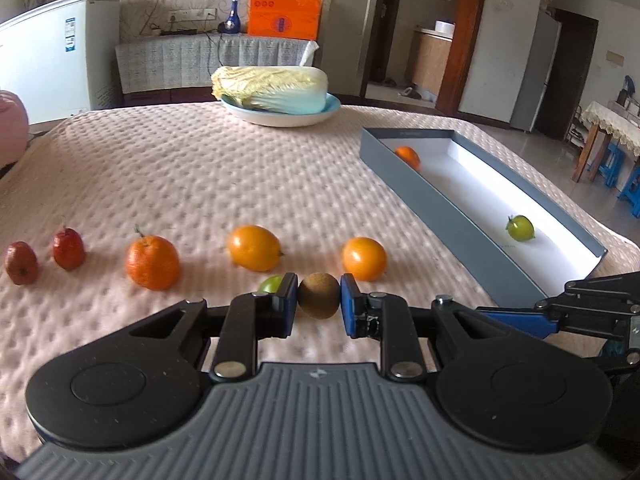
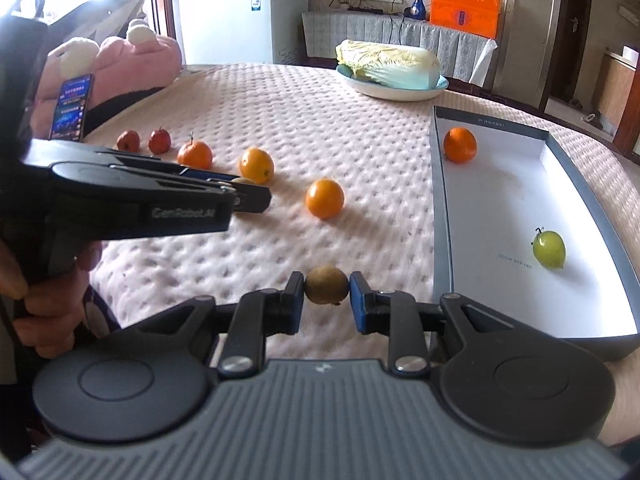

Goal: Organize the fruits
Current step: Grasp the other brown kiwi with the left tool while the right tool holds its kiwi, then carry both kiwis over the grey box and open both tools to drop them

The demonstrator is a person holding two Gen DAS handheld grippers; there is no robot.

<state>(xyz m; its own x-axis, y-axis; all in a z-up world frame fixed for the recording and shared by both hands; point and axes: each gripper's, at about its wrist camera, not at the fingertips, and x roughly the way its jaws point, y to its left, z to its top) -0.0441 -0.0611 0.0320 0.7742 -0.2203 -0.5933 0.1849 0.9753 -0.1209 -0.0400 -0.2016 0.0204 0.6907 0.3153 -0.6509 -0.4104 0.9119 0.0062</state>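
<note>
1. The left gripper (image 1: 319, 295) is closed on a brown kiwi (image 1: 319, 295); both blue pads press on its sides, just above the pink quilted cover of the worktop (image 1: 200, 168).
2. The right gripper (image 2: 327, 285) is closed in the same way on a second kiwi (image 2: 327, 285), near the left wall of the grey box (image 2: 440, 216).
3. Inside the box lie a mandarin (image 2: 460, 145) at the far end and a green fruit (image 2: 549, 249) nearer.
4. On the cover, a row stands beyond the left gripper: two small red fruits (image 1: 22, 263) (image 1: 69, 249), a mandarin with stem (image 1: 152, 262), and two smooth oranges (image 1: 254, 248) (image 1: 364, 259).
5. Another green fruit (image 1: 271, 283) is partly hidden behind the left finger.
6. Far behind, a cabbage (image 1: 276, 89) lies on a plate (image 1: 332, 110).
7. In the right view, a pink plush toy (image 2: 120, 60) and a phone (image 2: 72, 106) are at the left edge.
</note>
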